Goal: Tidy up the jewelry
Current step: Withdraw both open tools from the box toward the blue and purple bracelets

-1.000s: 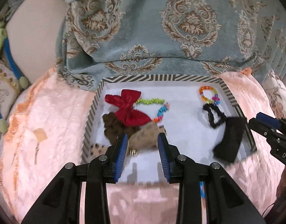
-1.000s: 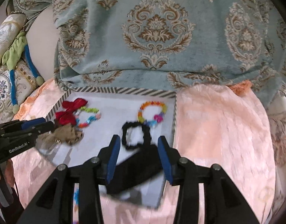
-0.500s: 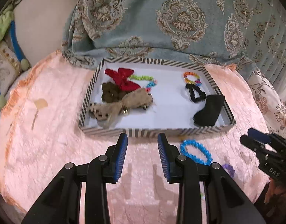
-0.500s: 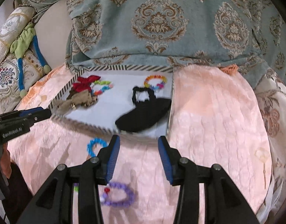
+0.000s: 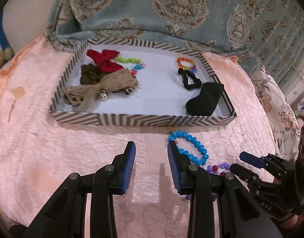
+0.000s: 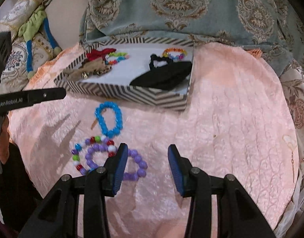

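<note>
Pink fabric lies beneath right gripper (image 6: pixel 148 166), tilted down, empty-jawed.

The tray (image 6: pixel 132 97) lies on the bedspread (image 6: pixel 231 119), bows at its left, bracelets (image 6: pixel 110 119) before it, perhaps three.

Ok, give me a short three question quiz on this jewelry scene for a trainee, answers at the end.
1. True or false: the blue bead bracelet lies inside the striped box.
2. Which item in the box is red? A) bow B) bell C) ring
3. Fill in: nothing is between the right gripper jaws, so they are ____.

Key: 1. False, it lies on the pink cloth in front of the box. 2. A, the red bow. 3. open.
</note>
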The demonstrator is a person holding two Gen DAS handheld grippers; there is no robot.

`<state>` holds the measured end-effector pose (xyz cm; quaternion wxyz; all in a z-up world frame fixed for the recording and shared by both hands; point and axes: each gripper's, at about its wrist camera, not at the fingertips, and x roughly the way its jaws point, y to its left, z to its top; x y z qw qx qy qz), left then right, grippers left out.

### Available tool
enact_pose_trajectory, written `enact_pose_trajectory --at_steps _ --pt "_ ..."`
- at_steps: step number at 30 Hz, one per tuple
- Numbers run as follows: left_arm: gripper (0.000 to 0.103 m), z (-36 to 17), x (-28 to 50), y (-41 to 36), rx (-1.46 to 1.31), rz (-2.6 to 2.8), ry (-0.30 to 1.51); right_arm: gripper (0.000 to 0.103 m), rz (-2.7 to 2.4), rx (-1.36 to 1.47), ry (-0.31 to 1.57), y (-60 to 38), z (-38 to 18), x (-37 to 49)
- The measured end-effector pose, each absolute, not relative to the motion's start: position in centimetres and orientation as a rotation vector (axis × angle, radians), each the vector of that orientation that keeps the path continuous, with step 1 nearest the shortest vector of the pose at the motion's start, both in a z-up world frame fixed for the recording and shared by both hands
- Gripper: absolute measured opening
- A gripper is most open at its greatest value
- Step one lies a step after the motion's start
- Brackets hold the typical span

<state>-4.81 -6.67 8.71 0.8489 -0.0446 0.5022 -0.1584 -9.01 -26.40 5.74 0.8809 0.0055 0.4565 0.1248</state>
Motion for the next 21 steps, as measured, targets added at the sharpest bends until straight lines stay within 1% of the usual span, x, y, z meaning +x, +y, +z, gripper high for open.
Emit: enact_pose_trajectory --at_steps 4,5,7,15,21 --pt "0.017 7.9 -4.2 -7.0 -0.106 -0.332 1.085 0.038 0.316 0.035 0.932 -25.8 6.3 -9.6" --pt "0.017 7.8 -4.1 -7.0 -0.108 -0.33 1.09 0.033 0.336 0.039 0.931 -25.5 6.4 -9.7" --pt "0.017 7.5 -3.8 -6.9 -0.116 -0.326 1.101 0.027 0.364 0.038 0.936 -24.8 6.4 -9.7" --pt "0.017 7.4 -3.6 -6.6 -0.121 -0.334 1.113 0.023 0.389 0.016 0.963 -23.3 5.2 -9.4" --pt "0.017 7.7 -4.1 -4.7 -0.137 -0.314 1.111 0.022 0.386 0.02 0.957 -23.3 5.3 -9.7"
